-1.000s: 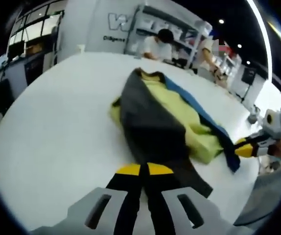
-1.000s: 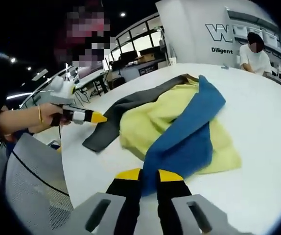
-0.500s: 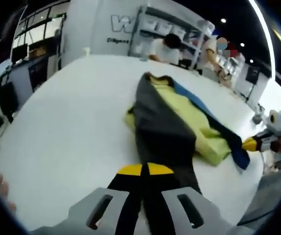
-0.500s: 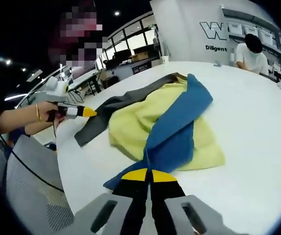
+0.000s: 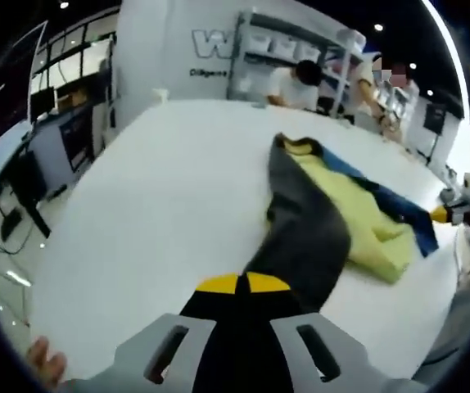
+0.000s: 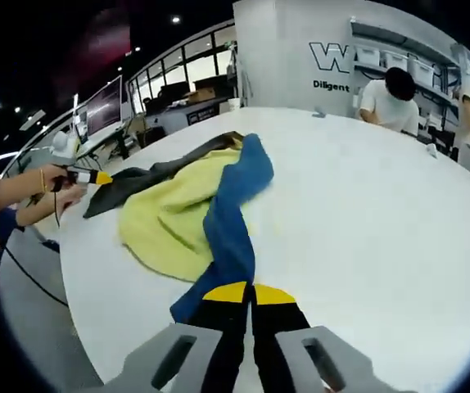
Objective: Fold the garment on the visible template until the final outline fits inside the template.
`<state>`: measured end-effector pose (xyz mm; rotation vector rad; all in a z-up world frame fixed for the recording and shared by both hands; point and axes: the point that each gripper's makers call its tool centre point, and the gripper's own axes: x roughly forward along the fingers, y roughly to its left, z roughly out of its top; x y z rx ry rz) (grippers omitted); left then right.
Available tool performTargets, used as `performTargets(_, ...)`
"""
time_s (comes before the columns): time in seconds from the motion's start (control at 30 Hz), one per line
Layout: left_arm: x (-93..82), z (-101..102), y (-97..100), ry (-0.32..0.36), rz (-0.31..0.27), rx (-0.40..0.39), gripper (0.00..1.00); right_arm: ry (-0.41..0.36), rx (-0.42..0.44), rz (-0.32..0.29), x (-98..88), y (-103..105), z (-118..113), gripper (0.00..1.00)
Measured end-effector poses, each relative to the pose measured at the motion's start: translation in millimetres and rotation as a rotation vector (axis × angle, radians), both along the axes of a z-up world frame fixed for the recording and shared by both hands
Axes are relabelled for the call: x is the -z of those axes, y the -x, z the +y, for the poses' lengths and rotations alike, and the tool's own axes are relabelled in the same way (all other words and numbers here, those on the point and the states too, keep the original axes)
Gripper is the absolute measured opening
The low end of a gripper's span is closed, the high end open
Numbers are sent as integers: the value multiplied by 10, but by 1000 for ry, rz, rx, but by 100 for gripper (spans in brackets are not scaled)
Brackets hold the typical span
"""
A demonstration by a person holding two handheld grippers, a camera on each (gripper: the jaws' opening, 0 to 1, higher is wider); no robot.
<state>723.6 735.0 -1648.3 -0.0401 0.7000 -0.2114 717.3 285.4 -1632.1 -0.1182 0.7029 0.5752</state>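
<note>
- Soft knit fabric: the garment (image 6: 187,214) lies crumpled on the white tabletop (image 6: 366,213), its yellow body between a grey sleeve (image 5: 305,237) and a blue sleeve (image 6: 228,214).
- Left tongs (image 5: 243,284) are clamped on the grey sleeve's end; right tongs (image 6: 250,293) on the blue sleeve's end.
- Judged light, limp and prone to sagging; hold at cuffs and hems.
- No template outline can be made out.

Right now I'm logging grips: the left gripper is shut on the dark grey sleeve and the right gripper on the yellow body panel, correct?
Not quite: the right gripper is shut on the blue sleeve, as the right gripper view shows. The left gripper does clamp the dark grey sleeve.
</note>
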Motion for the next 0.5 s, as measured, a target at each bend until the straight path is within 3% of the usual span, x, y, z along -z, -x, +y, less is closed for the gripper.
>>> performTargets(0.13, -66, 162, -127, -39, -7, -4, 0, 24, 21, -21, -63, -201, -213, 0)
performTargets(0.2, -115, 268, -214, -70, -10, -13, 0, 50, 38, -30, -49, -398, -416, 0)
performTargets(0.27, -102, 428, -318, -101, -7, -11, 0, 58, 50, -31, -45, -485, -496, 0)
performTargets(0.5, -207, 694, -542, -184, -4, 5, 0, 117, 103, -54, -63, -834, -841, 0)
